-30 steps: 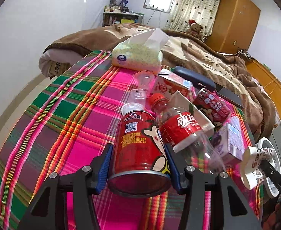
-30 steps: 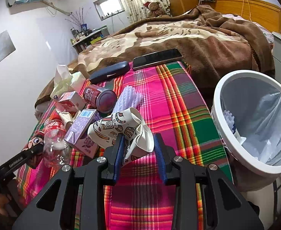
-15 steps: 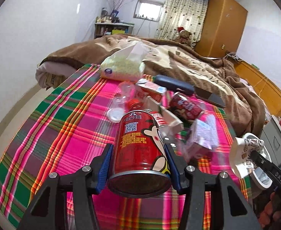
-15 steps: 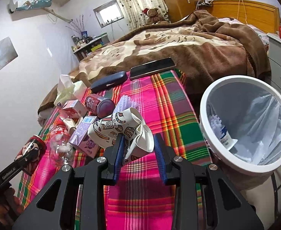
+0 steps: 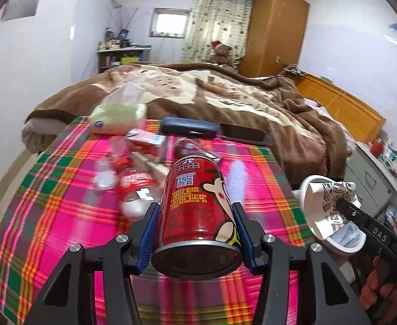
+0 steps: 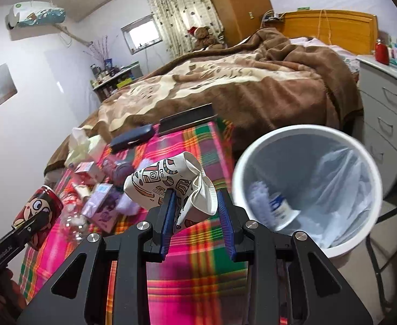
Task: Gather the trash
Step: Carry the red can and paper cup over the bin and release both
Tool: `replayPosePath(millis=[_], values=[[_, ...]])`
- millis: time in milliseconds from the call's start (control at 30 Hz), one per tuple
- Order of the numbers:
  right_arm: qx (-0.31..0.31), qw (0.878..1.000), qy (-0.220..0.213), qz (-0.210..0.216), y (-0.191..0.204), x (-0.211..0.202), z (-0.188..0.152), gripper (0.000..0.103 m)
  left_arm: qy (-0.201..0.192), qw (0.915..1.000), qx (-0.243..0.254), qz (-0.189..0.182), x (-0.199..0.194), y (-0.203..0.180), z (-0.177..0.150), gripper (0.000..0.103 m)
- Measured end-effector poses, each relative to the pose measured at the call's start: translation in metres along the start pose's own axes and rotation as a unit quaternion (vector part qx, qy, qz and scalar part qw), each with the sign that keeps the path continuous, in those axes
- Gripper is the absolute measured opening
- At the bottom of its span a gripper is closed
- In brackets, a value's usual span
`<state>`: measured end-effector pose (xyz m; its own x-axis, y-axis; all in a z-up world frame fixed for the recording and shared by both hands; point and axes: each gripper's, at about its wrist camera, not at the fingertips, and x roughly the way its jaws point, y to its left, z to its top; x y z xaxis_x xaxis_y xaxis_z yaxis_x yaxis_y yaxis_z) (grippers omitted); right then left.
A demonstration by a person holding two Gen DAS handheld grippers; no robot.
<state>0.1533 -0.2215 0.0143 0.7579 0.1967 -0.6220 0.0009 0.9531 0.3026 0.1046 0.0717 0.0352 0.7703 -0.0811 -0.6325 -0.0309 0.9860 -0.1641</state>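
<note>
Left claw point(image 5: 195, 239) is gripping a red drink can point(image 5: 198, 205) across its body, blue pads pressing both sides, base toward the camera; held clear of the plaid-covered desk point(image 5: 63, 216), lower centre of frame. Sideways clamp probably chosen because the round wall gives the pads two opposing faces.

Right claw point(image 6: 195, 216) is gripping a crumpled patterned paper cup point(image 6: 171, 187) by its crushed rim, centre of frame; flattened paper is sitting easily between the narrow pads.

Right of the cup, the white lined trash bin point(image 6: 306, 135) is standing beside the desk edge, mouth open, a small white bottle point(image 6: 279, 208) already lying inside. Judgement: both items are heading for the bin; cup is nearer.

Further out, centre left: plastic bottle point(image 5: 136, 189), cartons point(image 5: 144, 143), tissue pack point(image 5: 117, 116) are lying on the desk, uncollected.
</note>
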Motion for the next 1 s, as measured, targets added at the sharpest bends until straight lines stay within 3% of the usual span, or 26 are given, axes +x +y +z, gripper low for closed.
replayPosePath(millis=[467, 733, 1000], values=[[0.021, 0.997, -0.015, -0.068, -0.062, -0.012, 0.015, 0.032, 0.016, 0.9926, 0.076, -0.093, 0.031, -0.109, 0.006, 0.053], [0.02, 0.993, 0.006, -0.113, -0.094, -0.003, 0.015, 0.033, 0.042, 0.9805, 0.122, -0.148, 0.059, -0.17, -0.004, 0.053], [-0.002, 0.988, 0.04, -0.15, -0.119, 0.011, 0.012, 0.033, 0.074, 0.9685, 0.159, -0.177, 0.088, -0.221, -0.017, 0.053]])
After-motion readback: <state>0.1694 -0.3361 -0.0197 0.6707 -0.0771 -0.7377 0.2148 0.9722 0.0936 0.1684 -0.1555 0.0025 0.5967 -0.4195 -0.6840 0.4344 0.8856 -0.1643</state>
